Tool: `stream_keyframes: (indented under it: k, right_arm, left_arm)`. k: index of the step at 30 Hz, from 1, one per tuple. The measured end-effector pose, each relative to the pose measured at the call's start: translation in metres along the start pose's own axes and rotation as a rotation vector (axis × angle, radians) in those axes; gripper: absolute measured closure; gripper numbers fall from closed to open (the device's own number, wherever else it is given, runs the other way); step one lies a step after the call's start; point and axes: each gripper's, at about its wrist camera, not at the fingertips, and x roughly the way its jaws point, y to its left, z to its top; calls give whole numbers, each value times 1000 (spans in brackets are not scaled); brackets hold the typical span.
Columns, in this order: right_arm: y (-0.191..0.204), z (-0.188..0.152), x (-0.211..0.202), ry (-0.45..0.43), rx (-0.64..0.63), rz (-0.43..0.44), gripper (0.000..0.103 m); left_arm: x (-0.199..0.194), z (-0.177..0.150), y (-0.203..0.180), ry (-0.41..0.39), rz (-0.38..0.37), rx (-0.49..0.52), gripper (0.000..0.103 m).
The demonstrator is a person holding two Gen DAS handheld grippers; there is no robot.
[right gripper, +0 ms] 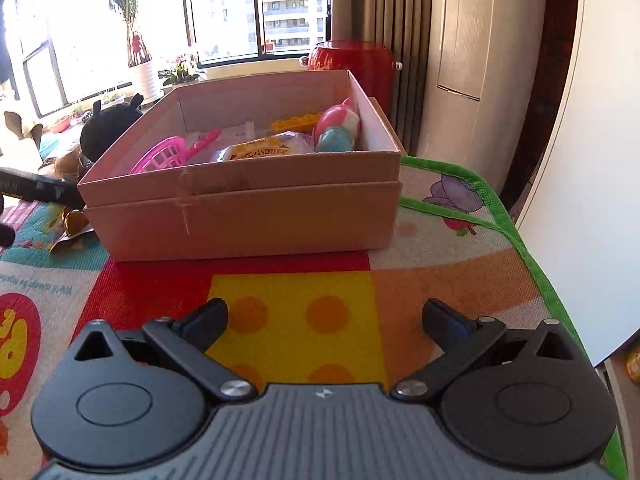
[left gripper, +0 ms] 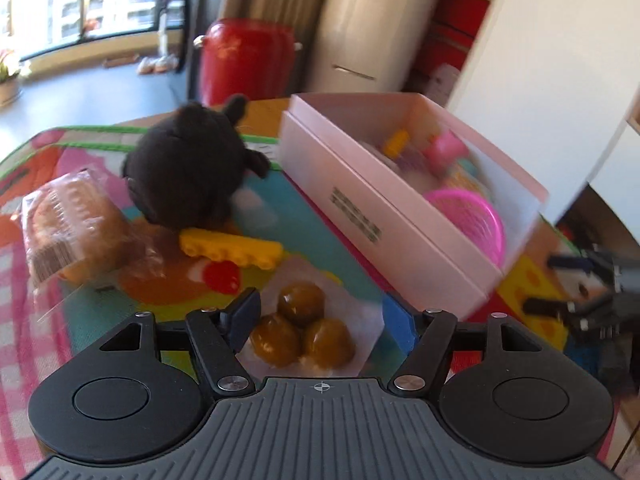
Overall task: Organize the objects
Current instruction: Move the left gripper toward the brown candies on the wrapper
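Note:
In the left wrist view my left gripper (left gripper: pixel 320 316) is open, its fingers on either side of a clear packet of three brown balls (left gripper: pixel 304 332) on the mat. Beyond it lie a yellow toy brick (left gripper: pixel 232 248), a black plush toy (left gripper: pixel 188 172) and a wrapped bread packet (left gripper: pixel 68 232). The pink-white box (left gripper: pixel 360 200) at the right holds a pink basket (left gripper: pixel 476 224), a yellow brick and other small things. In the right wrist view my right gripper (right gripper: pixel 324 316) is open and empty above the mat, in front of the box (right gripper: pixel 244 216).
A colourful play mat (right gripper: pixel 300 336) covers the table; its green edge (right gripper: pixel 516 236) runs along the right. A white panel (right gripper: pixel 592 200) stands close on the right. A red stool (left gripper: pixel 248 64) and curtains are behind the table. The right gripper shows at the left view's right edge (left gripper: pixel 588 300).

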Motion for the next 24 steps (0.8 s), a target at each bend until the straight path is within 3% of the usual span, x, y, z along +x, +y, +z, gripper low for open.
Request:
stream_keyframes:
  k: [3, 6, 18, 24]
  right_arm:
    - [0, 0, -2, 0, -2, -3, 0]
    - [1, 0, -1, 2, -6, -8, 0]
    - [2, 0, 2, 14, 4, -10, 0]
    - [3, 4, 3, 34, -10, -14, 0]
  left_arm:
    - [-3, -11, -18, 11, 19, 97, 31]
    - [0, -20, -36, 7, 114, 210, 27]
    - [4, -19, -36, -65, 231, 64, 31]
    - [-28, -44, -35, -109, 245, -57, 38]
